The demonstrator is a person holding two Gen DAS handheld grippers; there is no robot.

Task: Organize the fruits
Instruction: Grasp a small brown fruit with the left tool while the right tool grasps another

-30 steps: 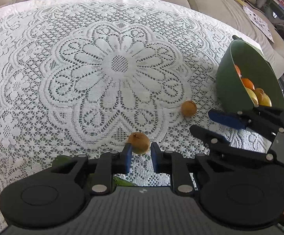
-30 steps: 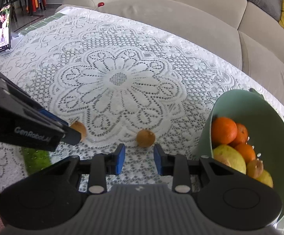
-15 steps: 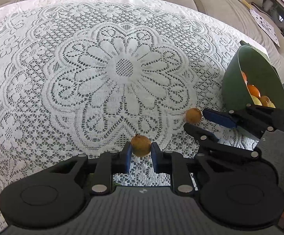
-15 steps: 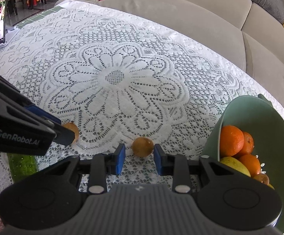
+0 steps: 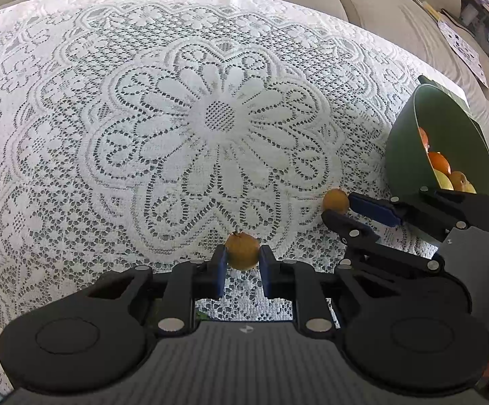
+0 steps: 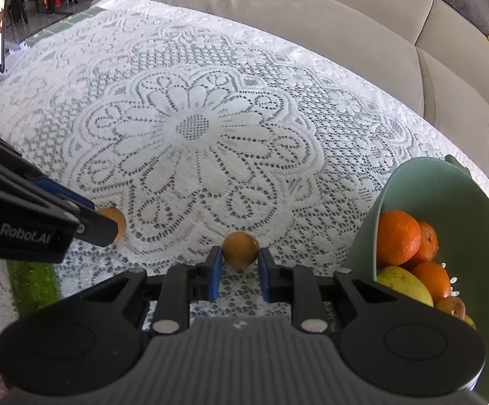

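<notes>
The left gripper (image 5: pixel 242 259) pointed steeply down, its blue pads pinched shut on a small brown fruit (image 5: pixel 242 250). Beside it, the right gripper (image 6: pixel 240 259) angled down likewise, clamped on another small fruit (image 6: pixel 240 249).

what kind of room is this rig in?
Likely a home living room: a beige sectional sofa behind a table under a white lace tablecloth, with a green bowl of fruit.

Two small round brownish-orange fruits lie on the lace-covered surface (image 5: pixel 109 135), well apart. One fruit (image 5: pixel 243 250) sits clamped between the left tongs' (image 5: pixel 243 263) blue pads, a stub of stem on top. The other fruit (image 6: pixel 240 248) is pinched by the right tongs (image 6: pixel 237 263). The green bowl (image 6: pixel 480 236) at the right holds oranges (image 6: pixel 396 238) and a yellow-green fruit (image 6: pixel 403 285).
</notes>
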